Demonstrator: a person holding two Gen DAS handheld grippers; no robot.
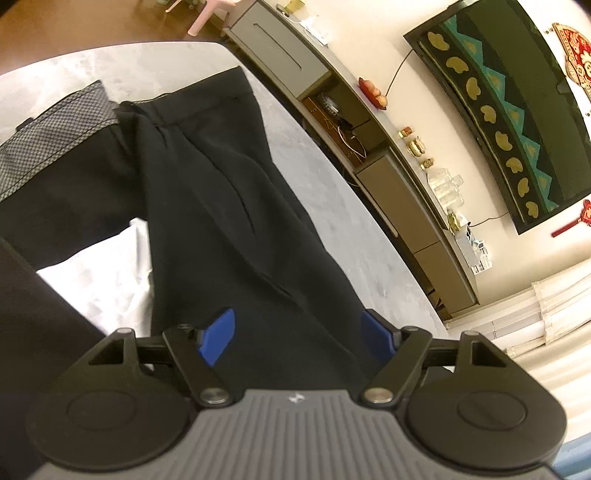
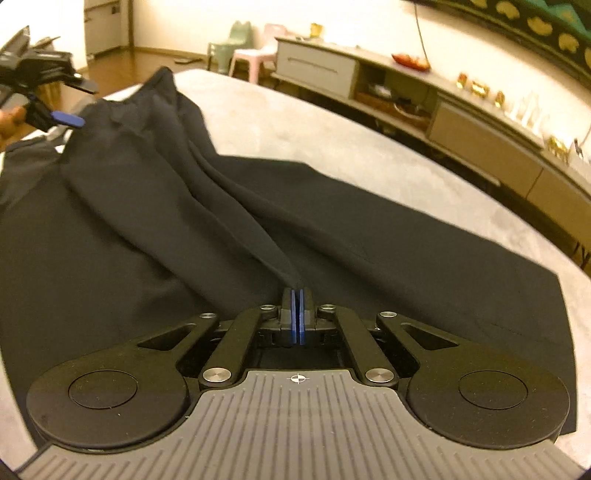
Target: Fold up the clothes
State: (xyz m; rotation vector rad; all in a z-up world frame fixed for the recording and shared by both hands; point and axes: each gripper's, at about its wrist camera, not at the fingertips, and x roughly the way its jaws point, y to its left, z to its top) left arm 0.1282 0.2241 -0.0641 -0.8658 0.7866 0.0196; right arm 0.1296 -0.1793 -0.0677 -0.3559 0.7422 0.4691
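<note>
1. the dark navy woven trousers are lying spread across the pale grey marbled table.
2. the right gripper is clenching a raised fold of them.
3. the left gripper is hovering released, fingers wide apart above the cloth.

Home living room: long low media cabinet with ornaments, wall-mounted television, children's plastic chairs, wood floor.

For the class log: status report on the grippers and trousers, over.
Left gripper open over dark trousers. Right gripper shut on trousers, fabric lifted in a ridge. Table unobstructed.
</note>
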